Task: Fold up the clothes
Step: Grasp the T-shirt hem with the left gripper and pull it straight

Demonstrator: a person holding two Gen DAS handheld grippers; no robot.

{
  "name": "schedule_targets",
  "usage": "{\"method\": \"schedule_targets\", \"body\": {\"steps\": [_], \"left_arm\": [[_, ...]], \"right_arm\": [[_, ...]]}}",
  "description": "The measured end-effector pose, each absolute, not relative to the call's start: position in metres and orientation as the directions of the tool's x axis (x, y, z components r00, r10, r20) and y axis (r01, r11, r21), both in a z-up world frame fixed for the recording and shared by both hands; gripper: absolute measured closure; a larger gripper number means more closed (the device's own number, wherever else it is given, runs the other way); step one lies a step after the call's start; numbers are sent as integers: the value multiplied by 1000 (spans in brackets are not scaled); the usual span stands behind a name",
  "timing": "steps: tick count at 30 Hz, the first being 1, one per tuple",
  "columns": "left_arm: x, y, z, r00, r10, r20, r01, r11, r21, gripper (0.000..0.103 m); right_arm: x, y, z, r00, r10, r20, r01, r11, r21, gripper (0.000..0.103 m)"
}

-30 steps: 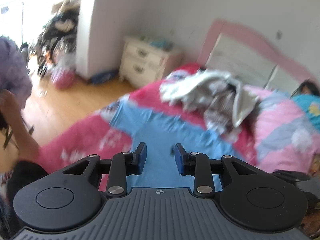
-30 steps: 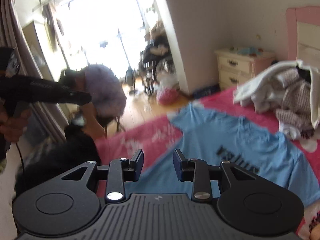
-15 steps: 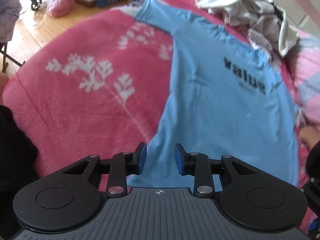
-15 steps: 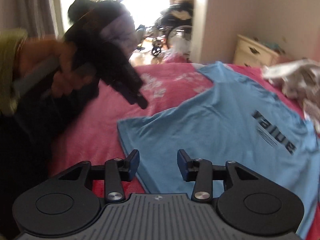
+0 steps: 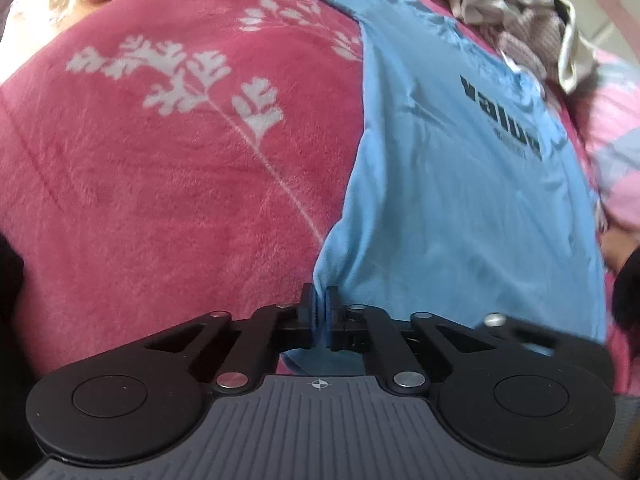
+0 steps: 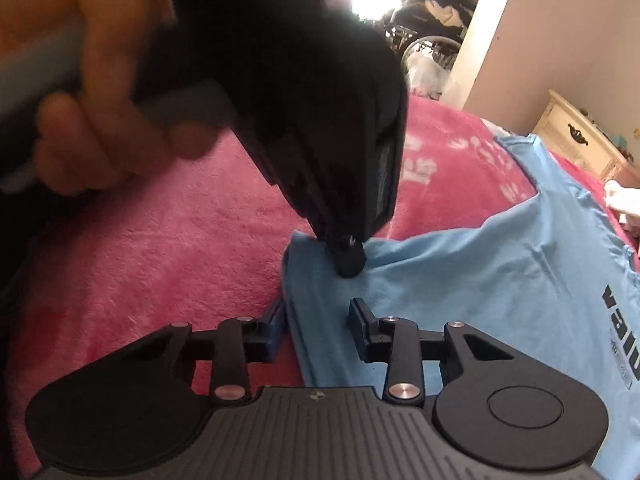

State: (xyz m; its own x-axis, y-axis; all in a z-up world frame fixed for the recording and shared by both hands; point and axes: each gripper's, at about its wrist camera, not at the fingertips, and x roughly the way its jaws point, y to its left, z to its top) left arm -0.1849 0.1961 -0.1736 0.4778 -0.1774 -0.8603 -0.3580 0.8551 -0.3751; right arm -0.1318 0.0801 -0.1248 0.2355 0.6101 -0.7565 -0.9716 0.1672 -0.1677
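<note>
A light blue T-shirt [image 5: 460, 200] with black lettering lies flat on a pink blanket [image 5: 160, 180]. My left gripper [image 5: 320, 310] is shut on the shirt's near hem corner, and blue cloth shows between its pads. In the right wrist view the left gripper [image 6: 348, 260] pinches that same corner of the T-shirt [image 6: 500, 280], with a hand [image 6: 92, 80] holding it. My right gripper [image 6: 318, 316] sits just in front of that corner. Its jaws are closing with the hem edge between them, and a gap still shows at the pads.
A heap of unfolded clothes [image 5: 520, 12] lies at the far end of the bed, beyond the shirt. A cream nightstand [image 6: 580, 140] stands by the wall. The pink blanket [image 6: 180, 260] stretches bare to the left of the shirt.
My left gripper dropped onto the shirt's hem corner and shut on it. My right gripper came down beside it, straddling the hem edge, with its jaws narrower than before.
</note>
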Motion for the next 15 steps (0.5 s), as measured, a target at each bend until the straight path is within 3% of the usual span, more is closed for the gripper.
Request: {"method": "schedule_targets", "body": {"steps": [2, 8, 15], "left_arm": [[-192, 200, -166, 501, -188, -845, -393, 820, -415, 102], [-223, 209, -144, 543, -145, -827, -487, 748, -451, 102], [-229, 205, -149, 496, -119, -860, -550, 723, -418, 102]], "right_arm": [[-131, 77, -122, 230, 620, -750, -972, 176, -154, 99], [-137, 58, -103, 182, 689, -702, -982, 162, -96, 99], [-137, 52, -108, 123, 680, -723, -987, 158, -20, 99]]}}
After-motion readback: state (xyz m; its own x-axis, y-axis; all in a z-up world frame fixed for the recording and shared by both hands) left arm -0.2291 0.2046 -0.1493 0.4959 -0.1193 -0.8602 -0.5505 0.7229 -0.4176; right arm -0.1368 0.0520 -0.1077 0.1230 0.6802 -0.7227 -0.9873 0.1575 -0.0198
